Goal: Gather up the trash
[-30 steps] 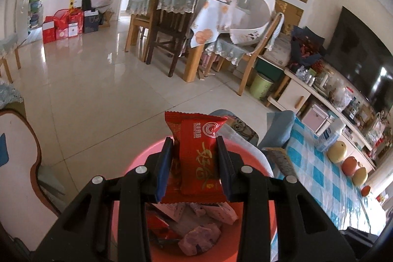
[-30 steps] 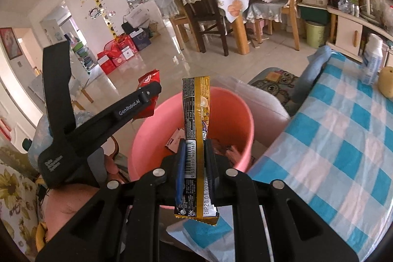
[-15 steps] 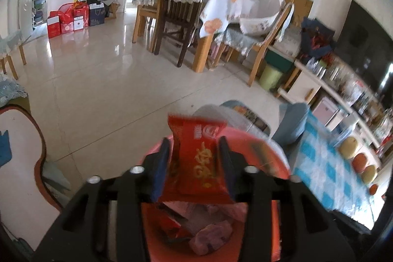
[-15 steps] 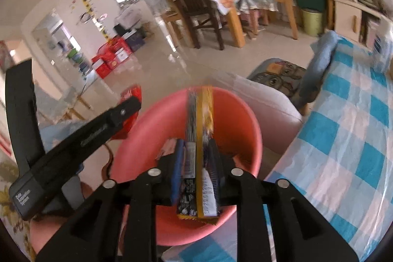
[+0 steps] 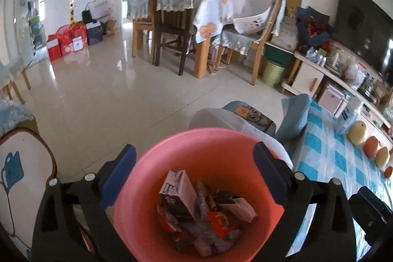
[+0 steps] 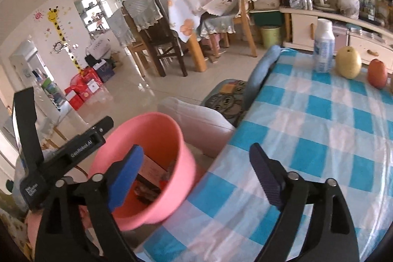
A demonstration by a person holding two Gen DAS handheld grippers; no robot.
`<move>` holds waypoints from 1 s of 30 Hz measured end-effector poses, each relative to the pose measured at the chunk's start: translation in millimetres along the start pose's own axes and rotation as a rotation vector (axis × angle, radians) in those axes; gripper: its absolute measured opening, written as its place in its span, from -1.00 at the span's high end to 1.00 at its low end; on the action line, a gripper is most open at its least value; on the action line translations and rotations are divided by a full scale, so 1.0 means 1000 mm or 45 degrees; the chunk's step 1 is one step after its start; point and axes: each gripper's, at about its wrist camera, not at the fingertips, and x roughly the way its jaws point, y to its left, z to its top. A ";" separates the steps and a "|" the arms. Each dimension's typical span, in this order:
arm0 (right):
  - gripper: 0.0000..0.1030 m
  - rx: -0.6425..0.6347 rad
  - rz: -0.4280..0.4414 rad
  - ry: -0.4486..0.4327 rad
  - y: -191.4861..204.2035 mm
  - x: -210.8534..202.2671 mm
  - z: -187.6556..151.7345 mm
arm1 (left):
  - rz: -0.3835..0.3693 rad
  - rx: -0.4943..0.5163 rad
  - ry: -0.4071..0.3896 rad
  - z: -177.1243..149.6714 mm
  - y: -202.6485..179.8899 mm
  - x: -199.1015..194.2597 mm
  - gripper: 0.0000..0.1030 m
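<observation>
A pink bin (image 5: 196, 151) sits below my left gripper (image 5: 194, 158), which is open and empty with its jaws wide on either side of the bin. Several wrappers and small cartons (image 5: 203, 217) lie inside, among them a red wrapper (image 5: 218, 222). In the right wrist view the pink bin (image 6: 157, 129) stands beside the corner of the blue checked table (image 6: 319, 139). My right gripper (image 6: 196, 163) is open and empty above the table edge and the bin. The left gripper's body (image 6: 63, 158) shows at the left there.
On the table stand a white bottle (image 6: 324, 48), a yellow pear (image 6: 348, 63) and a red fruit (image 6: 377, 75). A white cushion (image 6: 196, 122) and a cartoon stool (image 6: 228, 95) sit beside the bin. Dining chairs (image 5: 172, 28) and a green bin (image 5: 272, 73) stand across the tiled floor.
Both grippers have opened. The red wrapper left my left gripper and the gold and black wrapper left my right gripper; the red one now lies in the bin. The right gripper swung right over the table.
</observation>
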 end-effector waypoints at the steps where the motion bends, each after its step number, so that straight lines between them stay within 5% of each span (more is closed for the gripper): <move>1: -0.72 -0.003 -0.006 0.001 0.000 -0.001 -0.001 | 0.001 0.015 -0.004 -0.001 -0.003 -0.001 -0.89; 30: -0.78 0.005 -0.266 0.008 -0.063 -0.055 -0.032 | -0.157 0.359 -0.083 -0.029 -0.114 -0.033 -0.92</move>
